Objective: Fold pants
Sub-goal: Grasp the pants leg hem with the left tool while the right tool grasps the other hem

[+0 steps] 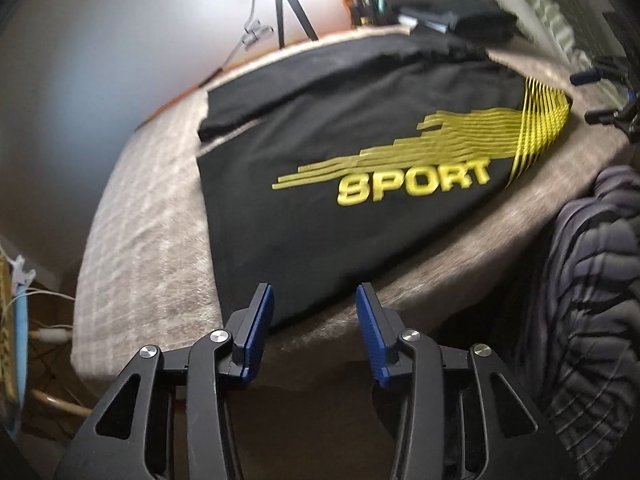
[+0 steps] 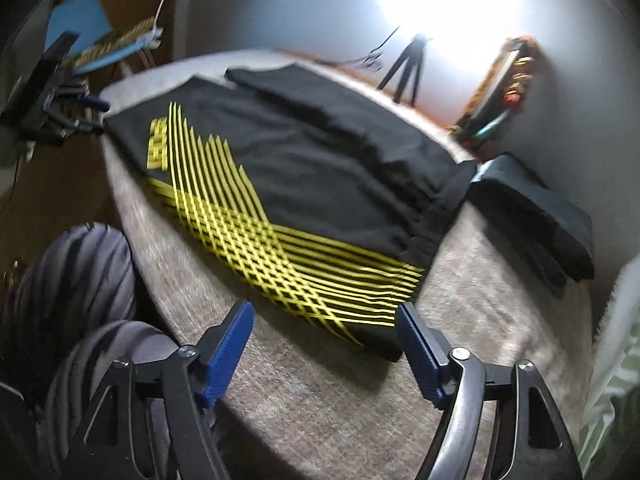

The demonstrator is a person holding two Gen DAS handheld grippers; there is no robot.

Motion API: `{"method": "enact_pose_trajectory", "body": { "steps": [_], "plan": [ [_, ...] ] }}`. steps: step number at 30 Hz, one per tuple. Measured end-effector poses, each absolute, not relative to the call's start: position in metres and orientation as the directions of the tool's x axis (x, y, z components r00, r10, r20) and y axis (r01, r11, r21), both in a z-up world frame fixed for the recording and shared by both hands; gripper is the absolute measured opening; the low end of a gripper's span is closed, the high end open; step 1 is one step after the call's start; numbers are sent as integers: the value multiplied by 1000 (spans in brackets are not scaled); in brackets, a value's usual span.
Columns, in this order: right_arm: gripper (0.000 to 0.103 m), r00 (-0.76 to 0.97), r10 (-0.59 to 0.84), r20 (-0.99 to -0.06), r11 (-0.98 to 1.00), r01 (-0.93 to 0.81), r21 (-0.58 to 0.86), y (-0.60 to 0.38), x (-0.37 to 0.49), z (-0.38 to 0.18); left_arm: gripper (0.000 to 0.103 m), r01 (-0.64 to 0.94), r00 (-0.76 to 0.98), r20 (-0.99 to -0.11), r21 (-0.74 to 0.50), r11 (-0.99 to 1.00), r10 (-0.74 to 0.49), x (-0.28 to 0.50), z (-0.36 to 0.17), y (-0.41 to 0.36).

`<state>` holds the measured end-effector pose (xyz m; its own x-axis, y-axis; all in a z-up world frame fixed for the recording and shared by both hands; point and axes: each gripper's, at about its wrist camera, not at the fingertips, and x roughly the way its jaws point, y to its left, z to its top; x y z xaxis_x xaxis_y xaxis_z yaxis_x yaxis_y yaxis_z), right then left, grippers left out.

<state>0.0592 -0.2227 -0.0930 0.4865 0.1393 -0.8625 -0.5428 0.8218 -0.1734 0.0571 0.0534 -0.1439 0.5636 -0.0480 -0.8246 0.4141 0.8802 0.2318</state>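
**On the grey worktop: black pants laid flat, both grippers empty**

On the grey worktop (image 1: 152, 216) lie the black pants (image 1: 320, 216), spread flat with one leg folded lengthwise over the other. A yellow stripe print (image 1: 400, 140) with the word "SPORT" faces up on the upper layer; in the right wrist view the same print (image 2: 256, 240) runs as crossed bands toward the near corner of the garment.

Left gripper (image 1: 316, 320): jaws stand apart, nothing between them. The blue pads (image 1: 262, 320) sit at the near hem of the pants; whether they touch the cloth cannot be told.

Right gripper (image 2: 326, 344): jaws wide apart, empty, above bare worktop (image 2: 320, 400) just beside the printed corner of the pants, not touching it.

A second dark folded garment (image 2: 536, 220) lies on the worktop beyond the waistband end, close to the pants. A black tripod (image 2: 404, 68) stands by the wall behind. The operator's striped sleeve (image 1: 588, 300) shows at the right edge of the left wrist view. Both views are somewhat blurred.
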Motion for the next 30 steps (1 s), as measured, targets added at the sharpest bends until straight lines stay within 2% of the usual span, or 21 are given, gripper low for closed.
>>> {"method": "enact_pose_trajectory", "body": {
  "steps": [2, 7, 12, 14, 20, 26, 30],
  "plan": [
    [70, 460, 147, -876, 817, -556, -155, -220, 64, -101, 35, 437, 544, -838, 238, 867, -45, 63, -151, 54],
    [66, 414, 143, -899, 786, -599, -151, -213, 73, -115, 33, 486, 539, -840, 244, 839, -68, 72, -152, 54],
    [65, 412, 119, -904, 747, -637, -192, -203, 76, -125, 14, 519, 530, -842, 225, 825, -104, 77, -154, 52],
    [55, 404, 126, -906, 747, -640, -182, -201, 79, -125, 8, 532, 543, -833, 247, 810, -103, 75, -155, 48],
    [20, 411, 98, -906, 720, -658, -220, -191, 76, -124, 2, 510, 584, -804, 257, 821, -112, 75, -155, 48],
    [4, 457, 96, -884, 749, -618, -239, -192, 85, -105, 2, 465, 646, -753, 257, 847, -126, 81, -136, 53],
    [2, 500, 93, -861, 766, -589, -259, -193, 99, -86, 2, 435, 684, -716, 242, 868, -143, 91, -119, 57]
  ]
}}
